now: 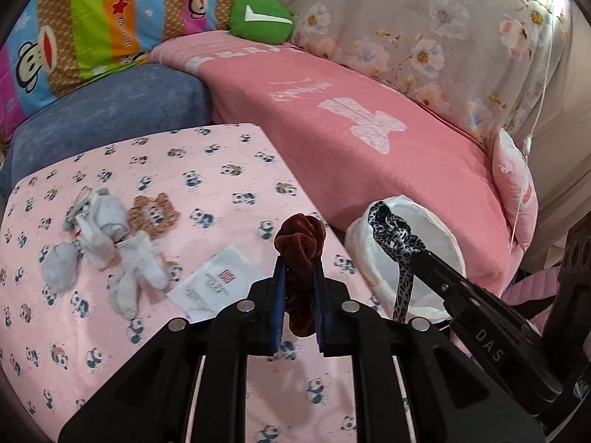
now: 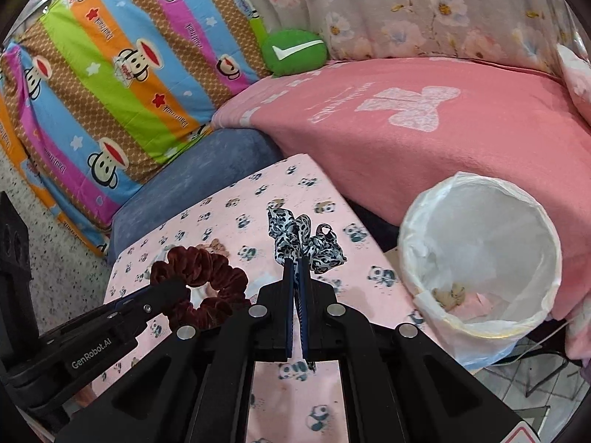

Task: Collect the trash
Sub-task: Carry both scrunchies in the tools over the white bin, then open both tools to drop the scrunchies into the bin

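Two soft hair ties are held clear of the panda-print cloth [image 1: 155, 170]. The left gripper [image 1: 298, 258] is closed almost fully on a dark red velvet scrunchie [image 1: 301, 232], whose bunched loop is pinched at its lower edge. The right gripper [image 2: 295, 264] is fully shut on a leopard-print scrunchie [image 2: 303, 236], which is clamped by a fold of its satin. Both are judged light, limp and compressible; the satin may be slippery, so a deep pinch across the gathered fabric is advised. The bag-lined bin [image 2: 532, 317] is seen at three o'clock of the right gripper. Crumpled tissues [image 1: 107, 229] and a paper sachet [image 1: 218, 280] lie at nine o'clock of the left gripper.
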`<state>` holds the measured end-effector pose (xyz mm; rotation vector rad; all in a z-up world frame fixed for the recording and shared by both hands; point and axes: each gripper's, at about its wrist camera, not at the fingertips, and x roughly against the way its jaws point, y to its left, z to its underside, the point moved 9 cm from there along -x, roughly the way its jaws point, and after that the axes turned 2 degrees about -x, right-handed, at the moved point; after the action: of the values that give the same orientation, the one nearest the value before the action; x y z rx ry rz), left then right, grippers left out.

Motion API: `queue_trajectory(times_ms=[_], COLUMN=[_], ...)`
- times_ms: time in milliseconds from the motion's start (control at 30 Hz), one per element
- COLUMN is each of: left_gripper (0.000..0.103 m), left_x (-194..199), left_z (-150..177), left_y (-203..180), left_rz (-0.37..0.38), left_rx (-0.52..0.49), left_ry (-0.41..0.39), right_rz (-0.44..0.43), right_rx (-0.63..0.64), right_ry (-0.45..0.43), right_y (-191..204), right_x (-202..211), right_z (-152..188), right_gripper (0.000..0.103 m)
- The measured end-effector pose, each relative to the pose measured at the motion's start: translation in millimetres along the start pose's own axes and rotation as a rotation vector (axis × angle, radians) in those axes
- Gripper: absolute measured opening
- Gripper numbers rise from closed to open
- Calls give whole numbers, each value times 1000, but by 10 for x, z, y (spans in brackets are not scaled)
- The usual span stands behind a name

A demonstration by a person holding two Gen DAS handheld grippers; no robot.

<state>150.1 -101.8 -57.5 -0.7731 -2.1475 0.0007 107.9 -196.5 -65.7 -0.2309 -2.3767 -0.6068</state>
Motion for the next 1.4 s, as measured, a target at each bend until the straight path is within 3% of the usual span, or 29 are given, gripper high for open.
queue_trajectory(times_ms=[300,667,933,1033,1067,1167,1400], left_gripper=[13,13,15,17,20,48,50], left_x=[-365,-740,-915,-964,-975,-1004,-1008], left_z=[-99,-18,5,5,1,-19,-42], left_y=[-1008,-1638,-1795,-1797,-1779,-1700,-1572], left_rz=[105,143,147,152,147,111,72], left_rx=[-137,-237,-267,-260,-257,-242,-233], left_ry=[23,83,111,116,116,108,95], right_rz=[94,133,135,139,147,150,155], right_rx=[-138,-233,-252,-254,-254,-252,-255], right_ry=[-45,-62,-53,-51,-55,-50,-38], right_y=[-1027,-1765,-1958,-1984,-1989,-1983,-1976], right_x=[313,374,293,250,245,218,168], right_z=[-76,-127,-139,-160,-167,-174,-169], right_gripper=[4,4,4,11,13,21,26])
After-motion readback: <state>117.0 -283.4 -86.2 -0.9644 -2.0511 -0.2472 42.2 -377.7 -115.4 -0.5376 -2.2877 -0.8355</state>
